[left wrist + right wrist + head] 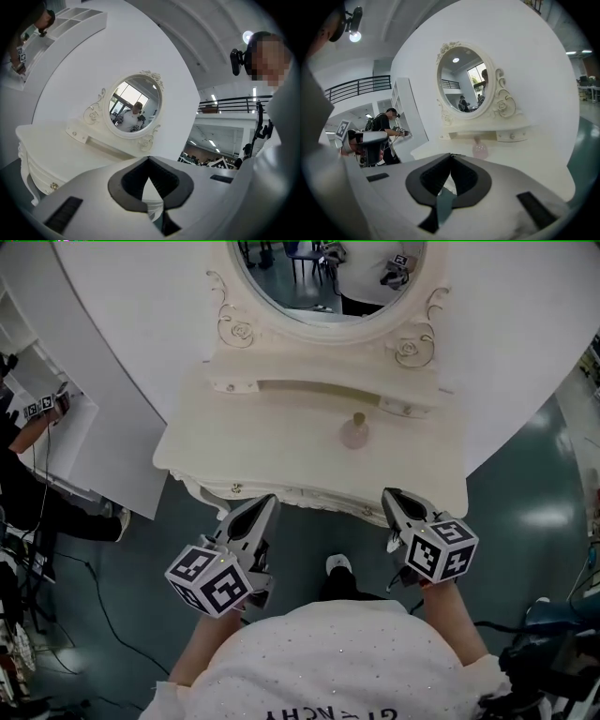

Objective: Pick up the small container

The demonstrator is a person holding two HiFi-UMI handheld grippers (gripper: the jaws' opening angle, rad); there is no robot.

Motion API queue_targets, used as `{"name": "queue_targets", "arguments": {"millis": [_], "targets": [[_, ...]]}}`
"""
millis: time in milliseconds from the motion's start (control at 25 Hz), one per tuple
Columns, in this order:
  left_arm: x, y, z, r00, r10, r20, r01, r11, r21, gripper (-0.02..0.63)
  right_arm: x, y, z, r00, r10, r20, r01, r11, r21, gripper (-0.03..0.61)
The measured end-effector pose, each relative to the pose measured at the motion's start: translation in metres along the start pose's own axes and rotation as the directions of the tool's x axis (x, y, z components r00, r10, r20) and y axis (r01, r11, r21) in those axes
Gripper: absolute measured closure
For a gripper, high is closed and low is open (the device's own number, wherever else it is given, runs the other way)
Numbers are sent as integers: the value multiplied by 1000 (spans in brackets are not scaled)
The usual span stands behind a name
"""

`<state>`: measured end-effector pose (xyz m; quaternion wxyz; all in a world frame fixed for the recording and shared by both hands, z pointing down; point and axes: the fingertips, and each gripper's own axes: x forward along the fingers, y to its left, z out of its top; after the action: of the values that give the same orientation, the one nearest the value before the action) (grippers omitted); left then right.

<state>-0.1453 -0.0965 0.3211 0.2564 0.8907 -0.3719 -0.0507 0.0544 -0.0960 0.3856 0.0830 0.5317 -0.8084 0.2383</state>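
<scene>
The small container (354, 431), a pale pink pot with a knob on top, stands on the white dressing table (246, 454), near the low shelf under the oval mirror (309, 282). The left gripper (266, 502) and the right gripper (391, 496) are both at the front edge of the table, well apart from the container. Each one has its jaws pressed together with nothing between them.

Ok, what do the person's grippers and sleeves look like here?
The left gripper and right gripper have pale grey tapered bodies with dark pads. Each carries a cube of black-and-white square markers. The person wears a white speckled top.
</scene>
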Motion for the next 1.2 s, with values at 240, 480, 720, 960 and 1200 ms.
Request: {"name": "queue_targets", "arguments": {"millis": [240,480,720,960,1200], "targets": [[64,20,14,999,34,-13,-34,999,-12,614,60,-38,44,998,67,-13,-67,997,-24,572],[127,38,12,1000,26,-11,-26,999,-25,614,106,-64,67,978,206,16,-205,978,-42,572],[172,71,-2,996,87,12,-85,988,-128,614,140,-88,66,961,269,65,-263,961,-85,571],[199,94,-21,988,148,-45,-153,979,-136,614,160,-101,87,927,344,148,-306,924,-229,571],[211,102,-42,967,197,-163,-211,975,-74,614,182,-112,82,909,385,160,-353,915,-196,571]]}}
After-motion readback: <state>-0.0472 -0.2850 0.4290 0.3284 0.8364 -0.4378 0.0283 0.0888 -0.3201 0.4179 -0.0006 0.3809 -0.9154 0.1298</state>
